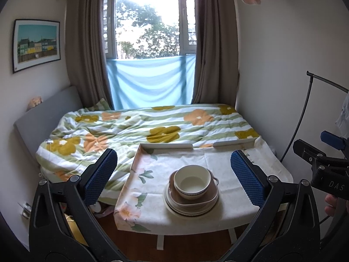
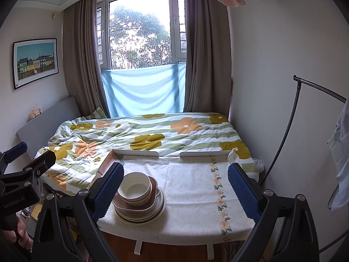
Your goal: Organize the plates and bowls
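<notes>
A stack of dishes stands on a small table covered with a floral cloth (image 1: 196, 152). On top is a cream bowl (image 1: 193, 182), under it a brown square dish with a handle (image 1: 209, 195), then cream plates (image 1: 174, 207). The same stack shows in the right wrist view: bowl (image 2: 135, 187), brown dish (image 2: 150, 206), plates (image 2: 159, 207). My left gripper (image 1: 173, 174) is open and empty, held back from the stack, which lies between its fingers in view. My right gripper (image 2: 175, 187) is open and empty, with the stack beside its left finger (image 2: 106, 192).
The table (image 2: 196, 185) stands against a bed with a flowered quilt (image 1: 152, 126). A low white rail (image 1: 165, 145) edges the table's far side. A dark clothes rack (image 2: 290, 118) stands at the right by the wall. The other gripper shows at the frame edge (image 1: 322, 163).
</notes>
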A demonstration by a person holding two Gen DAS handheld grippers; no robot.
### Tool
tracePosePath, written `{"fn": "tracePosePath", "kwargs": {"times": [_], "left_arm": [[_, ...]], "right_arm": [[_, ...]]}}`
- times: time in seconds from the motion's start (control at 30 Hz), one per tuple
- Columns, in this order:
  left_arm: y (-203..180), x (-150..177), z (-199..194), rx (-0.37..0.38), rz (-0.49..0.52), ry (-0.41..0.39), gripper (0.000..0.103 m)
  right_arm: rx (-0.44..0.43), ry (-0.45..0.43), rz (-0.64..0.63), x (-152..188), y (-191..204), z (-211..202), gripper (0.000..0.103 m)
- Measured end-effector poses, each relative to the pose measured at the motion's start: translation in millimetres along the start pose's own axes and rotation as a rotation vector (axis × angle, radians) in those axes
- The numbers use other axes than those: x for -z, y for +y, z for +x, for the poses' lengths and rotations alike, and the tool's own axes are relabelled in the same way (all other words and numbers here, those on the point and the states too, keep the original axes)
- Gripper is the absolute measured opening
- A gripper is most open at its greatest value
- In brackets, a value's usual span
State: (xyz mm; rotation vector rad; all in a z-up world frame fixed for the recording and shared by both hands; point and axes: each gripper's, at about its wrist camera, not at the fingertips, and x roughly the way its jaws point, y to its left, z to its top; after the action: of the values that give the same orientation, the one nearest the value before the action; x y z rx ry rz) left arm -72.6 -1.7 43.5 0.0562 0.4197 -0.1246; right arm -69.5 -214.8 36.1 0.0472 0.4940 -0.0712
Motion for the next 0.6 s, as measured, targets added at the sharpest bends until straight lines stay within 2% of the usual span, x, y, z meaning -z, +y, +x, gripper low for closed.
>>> {"fn": "tracePosePath", "kwargs": {"times": [0.6], "left_arm": [[5.0,3.0,-3.9,-0.047,0.005,-0.031,0.103]], "right_arm": [[0.003,0.000,-0.001,-0.6,3.9,0.4,0.095]]}}
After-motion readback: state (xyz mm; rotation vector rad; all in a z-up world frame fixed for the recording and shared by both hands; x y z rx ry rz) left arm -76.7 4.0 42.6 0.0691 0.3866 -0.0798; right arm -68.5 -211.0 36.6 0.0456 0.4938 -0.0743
